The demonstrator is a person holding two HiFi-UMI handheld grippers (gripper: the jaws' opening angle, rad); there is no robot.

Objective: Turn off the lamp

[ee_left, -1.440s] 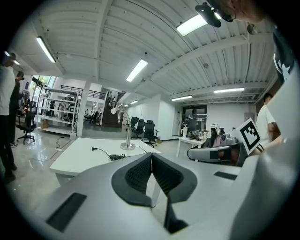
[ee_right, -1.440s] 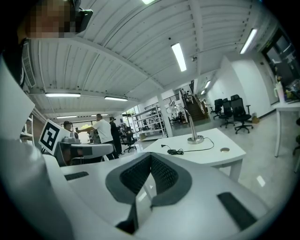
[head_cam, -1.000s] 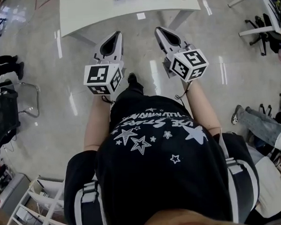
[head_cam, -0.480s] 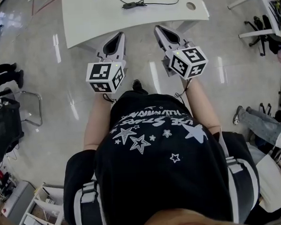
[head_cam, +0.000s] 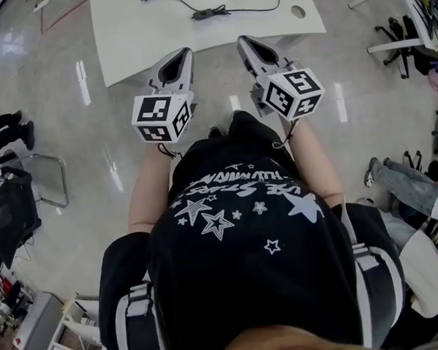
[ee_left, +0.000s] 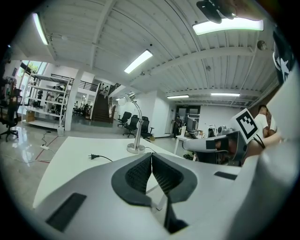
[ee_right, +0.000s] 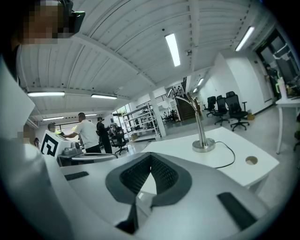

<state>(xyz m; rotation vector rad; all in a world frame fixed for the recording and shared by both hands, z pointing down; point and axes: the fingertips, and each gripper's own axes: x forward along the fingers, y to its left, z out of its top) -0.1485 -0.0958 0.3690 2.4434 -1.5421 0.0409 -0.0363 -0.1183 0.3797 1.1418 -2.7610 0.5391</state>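
Since the earlier frames the white surface [head_cam: 160,35] has slid down the head view toward the person. More of its top shows, and both hand-held grippers, which were over bare floor, now reach its near edge. At the far left a metal-framed chair [head_cam: 49,168] stands on the glossy floor [head_cam: 82,214]. The left hand-held gripper [head_cam: 178,57] comes next, with its marker cube [head_cam: 161,119] toward the person and its tips over the edge of the surface. In its own view the ribbed pads are clenched tip to tip with nothing between them. Beyond those tips in that view, a loose plug [ee_left: 92,156] lies on the surface to the left. The lamp [ee_left: 137,133] stands upright on its round base on the far part of the surface, well apart from the jaws, with its thin stem curving over at the top. I cannot tell whether it is lit. In the head view a dark cable [head_cam: 258,5] crosses the middle of the surface, with a small oblong piece [head_cam: 209,13] along its length. The lamp itself is out of that view. To the right, the right hand-held gripper [head_cam: 253,48] also points at the surface edge. Its pads are likewise pressed together and empty, and in its own view the lamp stands ahead and to the right. Further right a round hole [head_cam: 297,11] pierces the surface, and office chairs [head_cam: 409,40] stand on the floor beyond.
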